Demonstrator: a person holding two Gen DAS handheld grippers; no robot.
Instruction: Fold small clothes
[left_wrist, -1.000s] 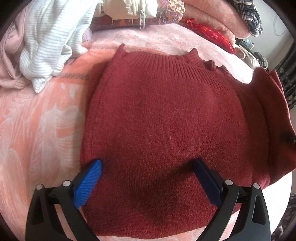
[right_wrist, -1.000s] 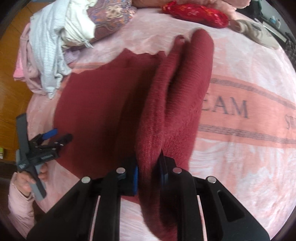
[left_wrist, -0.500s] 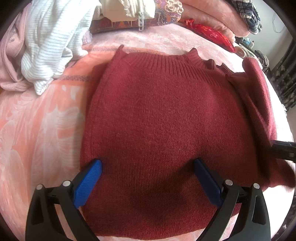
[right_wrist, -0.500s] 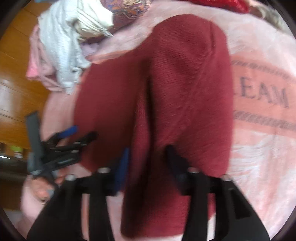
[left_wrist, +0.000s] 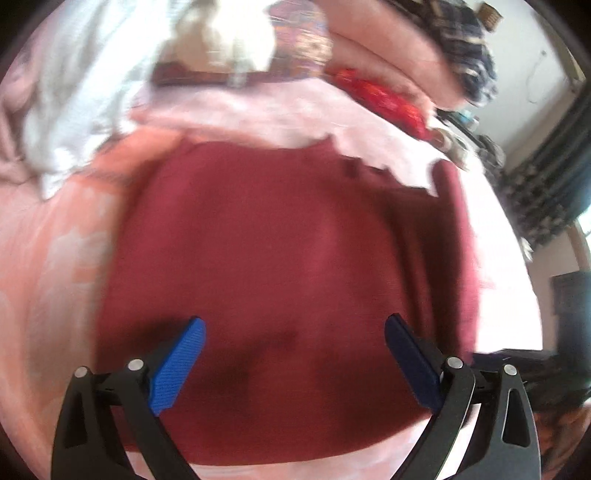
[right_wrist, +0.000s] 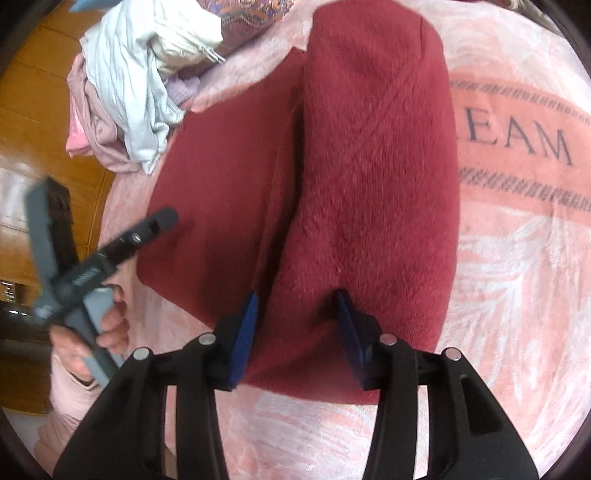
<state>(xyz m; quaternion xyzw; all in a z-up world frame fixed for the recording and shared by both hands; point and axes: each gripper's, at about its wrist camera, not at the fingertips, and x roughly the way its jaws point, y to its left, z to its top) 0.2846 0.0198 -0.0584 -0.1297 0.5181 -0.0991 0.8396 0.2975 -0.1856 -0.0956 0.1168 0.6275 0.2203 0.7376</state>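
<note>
The right tongs (right_wrist: 295, 328) were closing, pads astride the red sweater's (right_wrist: 369, 166) folded-over side; the left tongs (left_wrist: 293, 365) hung wide open, empty. Judged next: regrip, fold again.

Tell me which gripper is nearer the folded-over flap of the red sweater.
Right. The right gripper sits at the flap's near end, jaws closing with its edge between them. The left gripper hovers open over the sweater's flat side, away from the flap.
</note>
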